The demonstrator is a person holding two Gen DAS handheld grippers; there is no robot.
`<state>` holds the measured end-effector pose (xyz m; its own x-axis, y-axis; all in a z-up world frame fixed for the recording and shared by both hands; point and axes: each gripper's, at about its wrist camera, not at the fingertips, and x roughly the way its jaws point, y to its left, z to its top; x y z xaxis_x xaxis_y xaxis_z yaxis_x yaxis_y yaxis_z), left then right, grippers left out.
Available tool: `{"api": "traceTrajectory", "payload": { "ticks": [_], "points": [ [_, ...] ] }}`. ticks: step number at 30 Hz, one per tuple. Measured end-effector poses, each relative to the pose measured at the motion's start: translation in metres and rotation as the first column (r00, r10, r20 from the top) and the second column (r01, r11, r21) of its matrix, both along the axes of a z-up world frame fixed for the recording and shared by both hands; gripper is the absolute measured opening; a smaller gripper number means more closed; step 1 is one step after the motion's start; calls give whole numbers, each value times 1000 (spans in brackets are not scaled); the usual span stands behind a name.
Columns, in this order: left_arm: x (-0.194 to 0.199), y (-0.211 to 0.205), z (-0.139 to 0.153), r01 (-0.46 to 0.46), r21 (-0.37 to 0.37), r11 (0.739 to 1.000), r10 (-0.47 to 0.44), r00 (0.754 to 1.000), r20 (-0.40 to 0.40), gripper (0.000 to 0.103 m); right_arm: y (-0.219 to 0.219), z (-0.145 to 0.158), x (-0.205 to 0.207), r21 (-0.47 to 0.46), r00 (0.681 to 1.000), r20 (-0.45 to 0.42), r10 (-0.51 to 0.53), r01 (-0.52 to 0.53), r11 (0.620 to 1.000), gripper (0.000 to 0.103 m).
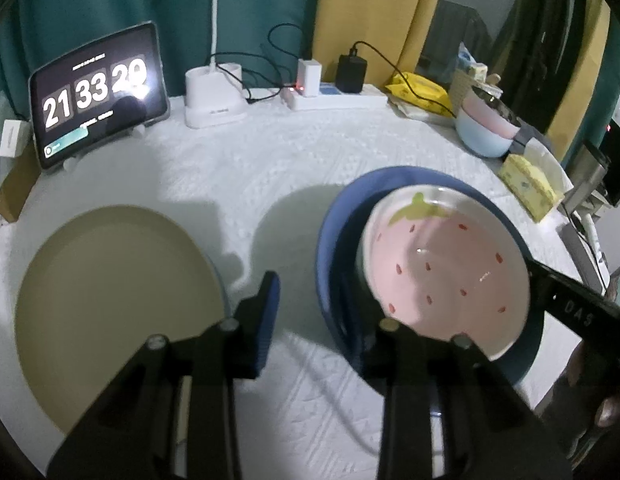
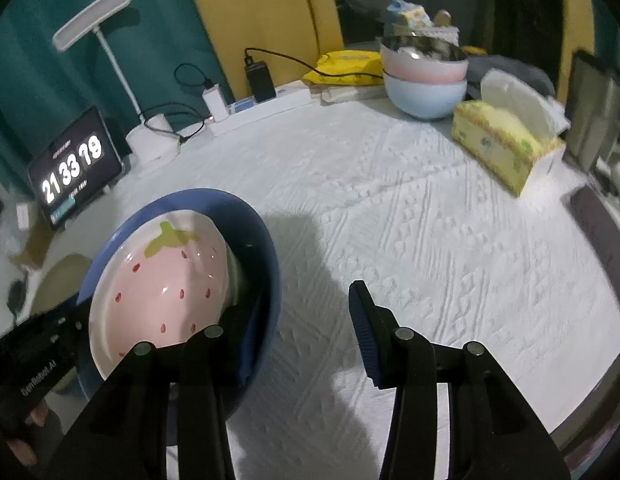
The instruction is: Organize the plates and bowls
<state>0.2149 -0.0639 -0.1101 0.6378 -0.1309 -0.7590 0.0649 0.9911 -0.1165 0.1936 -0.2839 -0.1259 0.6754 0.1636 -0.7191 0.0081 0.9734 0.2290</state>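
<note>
Left gripper (image 1: 310,320) spread, straddling blue bowl (image 1: 329,216) rim; right gripper (image 2: 306,328) likewise; strawberry bowl (image 1: 437,268) tilted inside.

"21 33" on the tablet clock (image 1: 98,92); "genrobot.ai" on the left tongs (image 2: 38,376)

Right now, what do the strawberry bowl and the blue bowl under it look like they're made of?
Strawberry bowl: probably glazed ceramic, since it is glossy with sharp glints and a painted pattern. Blue bowl: duller, even colour with only a soft sheen, so plastic or matte-glazed ceramic; I can't tell which.
</note>
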Motion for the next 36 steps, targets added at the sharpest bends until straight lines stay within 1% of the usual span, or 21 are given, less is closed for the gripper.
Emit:
{"api": "traceTrajectory", "payload": {
  "ticks": [1,2,3,4,5,7,8,11,19,24,29,33,36],
  "points": [
    [-1,-1,0,3,-3,1000,-3,1000,6,23,-1,0,0,24,1000,1,12,-12,1000,38],
    [-2,-4,0,10,-1,1000,-10,1000,15,16,-1,-1,1,40,1000,0,19,-19,999,36],
    [-3,-7,1,18,5,1000,-18,1000,22,11,0,0,1,52,1000,1,28,-28,998,31],
    [-5,-10,1,10,25,1000,-11,999,33,11,1,0,1,55,999,4,36,-36,998,26],
    [-6,-10,1,4,26,1000,-5,999,38,10,3,1,1,55,999,10,42,-43,998,23],
    [-6,-7,1,4,3,1000,-4,999,39,10,8,2,1,50,999,20,50,-51,997,12],
    [-5,-5,1,6,-10,1000,-5,999,38,10,10,2,0,41,999,24,45,-46,998,12],
    [-5,-3,1,6,-38,999,-5,999,39,10,9,1,-1,57,999,28,41,-42,997,12],
    [-7,-7,5,23,-31,999,-22,998,56,10,6,1,-1,70,999,29,26,-28,997,11],
    [-7,-5,5,32,-47,998,-30,998,56,10,3,2,-1,91,999,26,27,-29,995,11],
    [-5,-4,6,37,-60,997,-34,998,55,10,2,5,-2,93,999,38,27,-31,995,11],
    [-6,-2,11,41,-65,997,-35,996,79,10,4,11,-3,91,998,56,28,-33,995,11],
    [-6,1,13,38,-74,997,-32,996,82,10,6,15,-1,91,998,61,29,-34,995,11]
  ]
}}
